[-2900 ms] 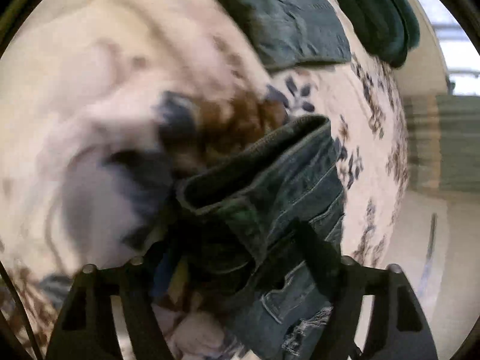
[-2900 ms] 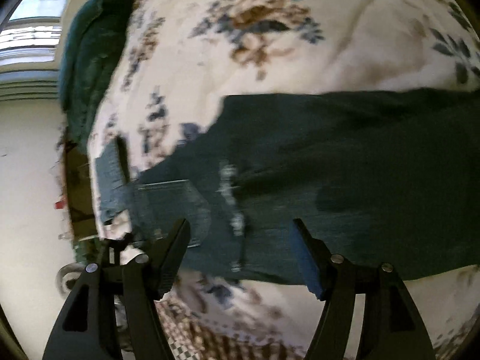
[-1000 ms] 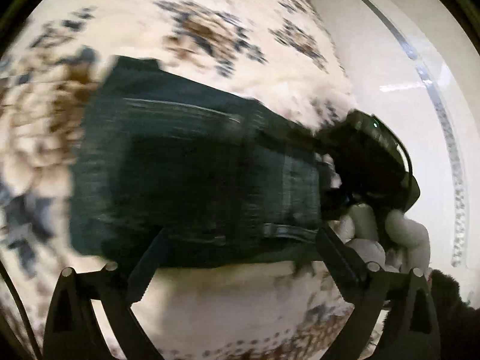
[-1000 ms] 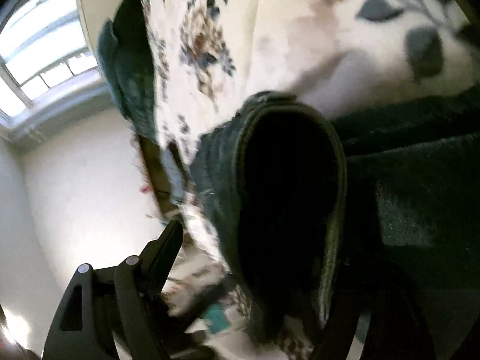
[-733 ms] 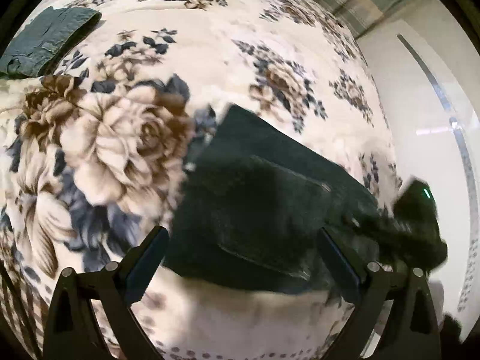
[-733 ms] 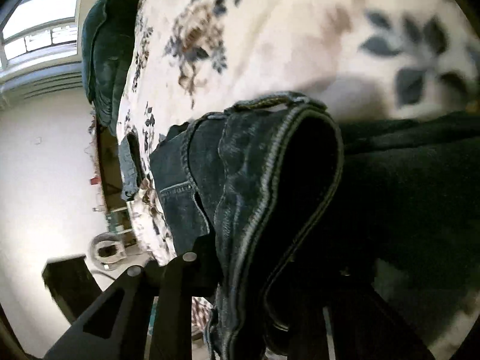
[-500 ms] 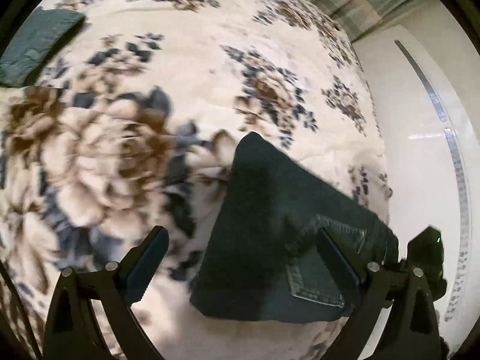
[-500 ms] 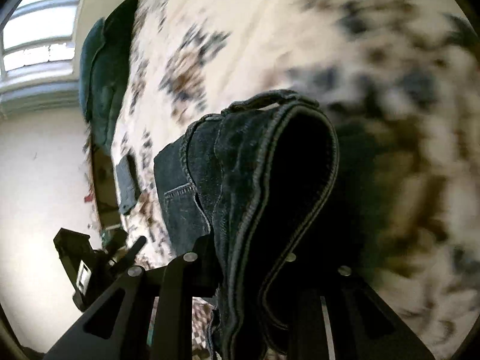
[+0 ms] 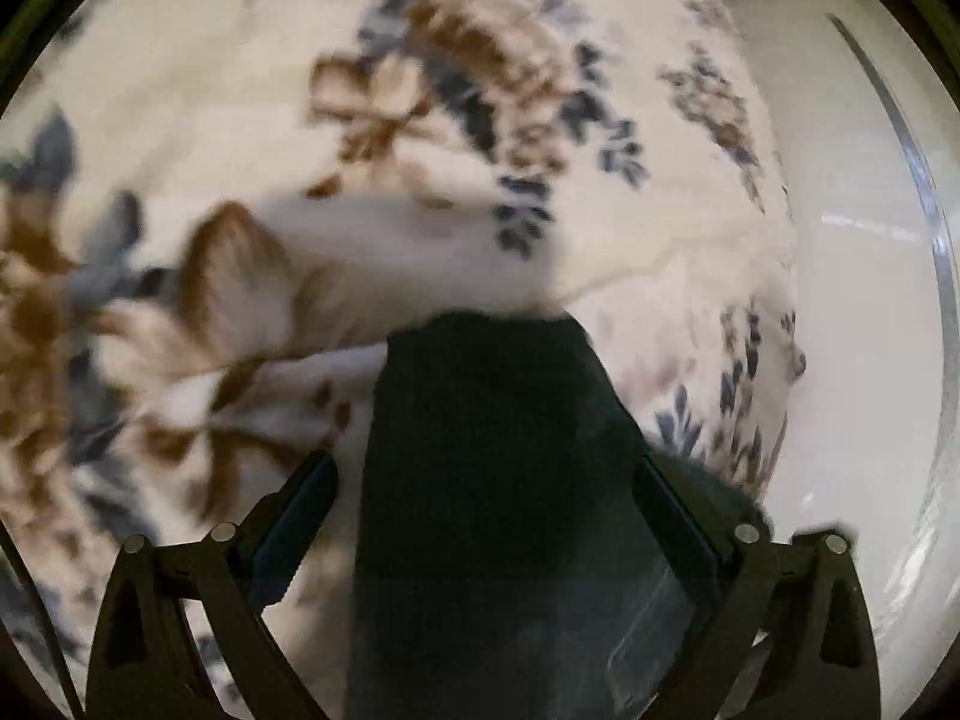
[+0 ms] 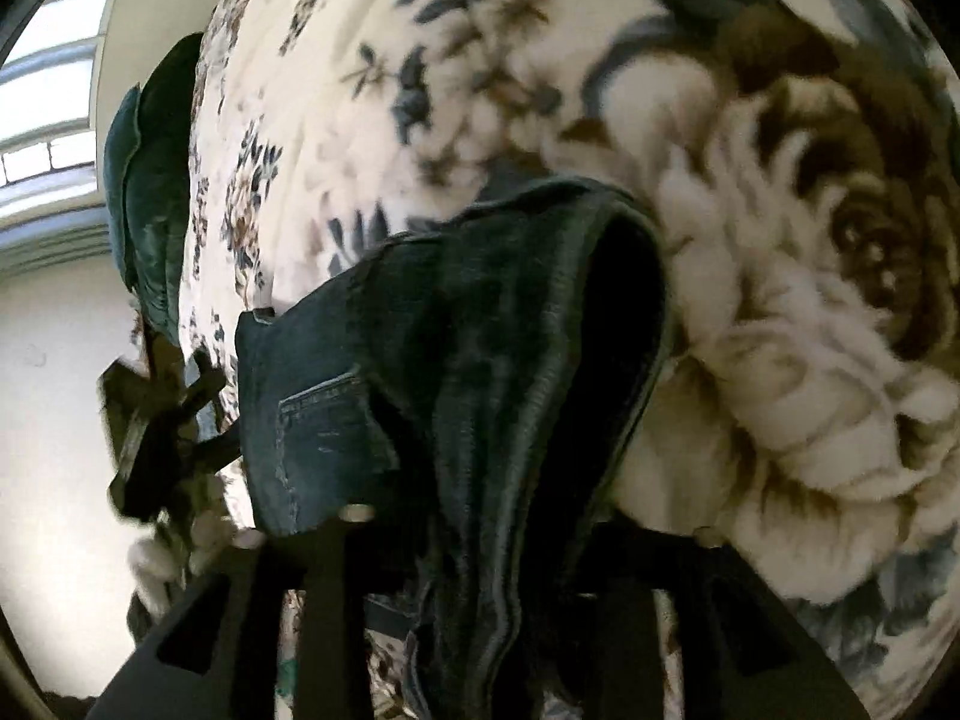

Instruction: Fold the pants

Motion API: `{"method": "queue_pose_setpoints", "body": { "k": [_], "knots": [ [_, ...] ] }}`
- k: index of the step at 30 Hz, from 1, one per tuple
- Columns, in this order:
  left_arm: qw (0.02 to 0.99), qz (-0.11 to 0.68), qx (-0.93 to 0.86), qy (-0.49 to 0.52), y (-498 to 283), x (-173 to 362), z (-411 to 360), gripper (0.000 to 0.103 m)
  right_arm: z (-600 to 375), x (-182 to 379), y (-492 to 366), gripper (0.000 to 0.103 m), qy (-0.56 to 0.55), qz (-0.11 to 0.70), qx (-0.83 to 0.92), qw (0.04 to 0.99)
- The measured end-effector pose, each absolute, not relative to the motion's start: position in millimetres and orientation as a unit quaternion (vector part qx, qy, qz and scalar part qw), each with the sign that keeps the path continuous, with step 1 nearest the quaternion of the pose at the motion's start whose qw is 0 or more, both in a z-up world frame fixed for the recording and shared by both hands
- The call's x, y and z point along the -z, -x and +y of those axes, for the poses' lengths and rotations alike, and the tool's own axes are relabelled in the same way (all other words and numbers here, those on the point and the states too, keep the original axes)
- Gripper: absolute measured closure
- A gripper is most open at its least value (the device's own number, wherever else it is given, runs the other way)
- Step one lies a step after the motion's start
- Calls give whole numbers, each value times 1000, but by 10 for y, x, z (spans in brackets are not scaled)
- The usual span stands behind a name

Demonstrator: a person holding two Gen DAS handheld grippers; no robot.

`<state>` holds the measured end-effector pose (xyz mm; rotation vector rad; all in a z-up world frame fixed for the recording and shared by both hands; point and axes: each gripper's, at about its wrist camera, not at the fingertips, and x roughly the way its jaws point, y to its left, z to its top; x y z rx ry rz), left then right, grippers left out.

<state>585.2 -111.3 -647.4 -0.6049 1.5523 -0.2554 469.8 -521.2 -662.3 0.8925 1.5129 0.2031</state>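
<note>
The pants, dark denim, lie on a floral blanket over the bed. In the right wrist view a bunched fold of denim sits between the fingers of the right claw, whose jaws are opening; the cloth hides the pads, so I cannot tell whether they press on it. The left claw has its jaws wide apart, straddling a dark strip of the pants without pinching it. A green pillow lies at the bed's far edge.
</note>
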Motion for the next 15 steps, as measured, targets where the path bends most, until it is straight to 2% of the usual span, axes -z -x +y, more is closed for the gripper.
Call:
{"method": "queue_pose_setpoints", "body": {
  "k": [1,3,5,6,7,12,14,15],
  "knots": [
    [659,691,111,275,-5884,6527,-1097,3,-5246,6655,-4665,42,-397,662,-88,629],
    [655,690,108,288,-5937,6600,-1044,6,-5260,6687,-4606,40,-406,662,-87,624],
    [663,683,112,286,-5939,6581,-1024,26,-5252,6691,-4555,40,-408,659,-91,625],
    [665,681,124,281,-5937,6578,-1029,48,-5233,6691,-4532,40,-406,658,-97,626],
    [665,685,133,266,-5935,6591,-1031,52,-5232,6690,-4516,39,-401,659,-97,629],
    [650,694,150,271,-5911,6605,-945,47,-5275,6717,-4462,38,-382,660,-46,645],
    [663,692,154,242,-5857,6445,-974,36,-5250,6671,-4482,38,-373,665,-40,645],
    [672,685,161,232,-5811,6358,-974,18,-5234,6635,-4492,36,-376,666,-39,643]
  ]
}}
